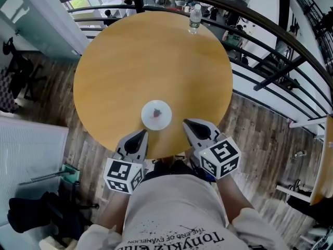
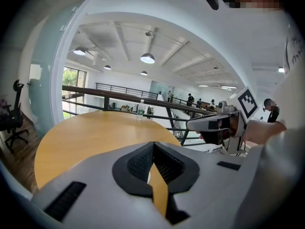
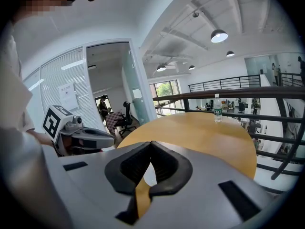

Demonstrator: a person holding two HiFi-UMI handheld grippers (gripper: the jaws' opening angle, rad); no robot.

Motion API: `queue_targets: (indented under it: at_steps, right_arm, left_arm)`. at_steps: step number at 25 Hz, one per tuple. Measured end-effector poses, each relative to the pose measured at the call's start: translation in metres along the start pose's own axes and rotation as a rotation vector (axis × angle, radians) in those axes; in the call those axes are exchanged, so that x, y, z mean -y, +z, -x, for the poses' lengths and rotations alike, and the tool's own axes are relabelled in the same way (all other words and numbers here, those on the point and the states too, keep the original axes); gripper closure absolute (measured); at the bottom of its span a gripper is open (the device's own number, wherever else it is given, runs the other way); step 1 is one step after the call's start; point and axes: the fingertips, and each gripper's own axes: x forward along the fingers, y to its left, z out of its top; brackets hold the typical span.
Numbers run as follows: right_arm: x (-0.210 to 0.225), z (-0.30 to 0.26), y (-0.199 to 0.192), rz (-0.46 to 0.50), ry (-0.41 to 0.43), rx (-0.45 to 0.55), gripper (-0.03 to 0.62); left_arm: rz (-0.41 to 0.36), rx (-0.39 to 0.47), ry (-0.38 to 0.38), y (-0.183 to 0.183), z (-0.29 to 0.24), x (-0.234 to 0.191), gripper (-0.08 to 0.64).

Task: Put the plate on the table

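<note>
Clear water bottle (image 1: 194,19) upright, far right. Black railing (image 3: 238,93) runs behind it. Office chair (image 1: 21,72) far left.

One table (image 1: 130,72). On it, one plate (image 1: 156,114) near the near edge and one bottle (image 1: 194,19) at the far edge. Two grippers at the table's near edge: left gripper (image 1: 142,133), right gripper (image 1: 186,123). One railing (image 3: 238,93) beyond the table.

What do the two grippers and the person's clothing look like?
Both the left gripper and right gripper have light grey tapering shells with black ribbed pads. Each carries a cube of black-and-white square markers. The person wears a pale T-shirt with dark print.
</note>
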Motion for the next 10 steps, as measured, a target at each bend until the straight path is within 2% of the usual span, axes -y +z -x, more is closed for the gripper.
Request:
queue_targets:
  at_steps: [10]
  right_arm:
    - [-0.0018,-0.0050,-0.0014,-0.016,0.010,-0.001,0.572]
  left_arm:
    - [0.003,0.001,0.007,0.0027,0.0047,-0.0017,0.535]
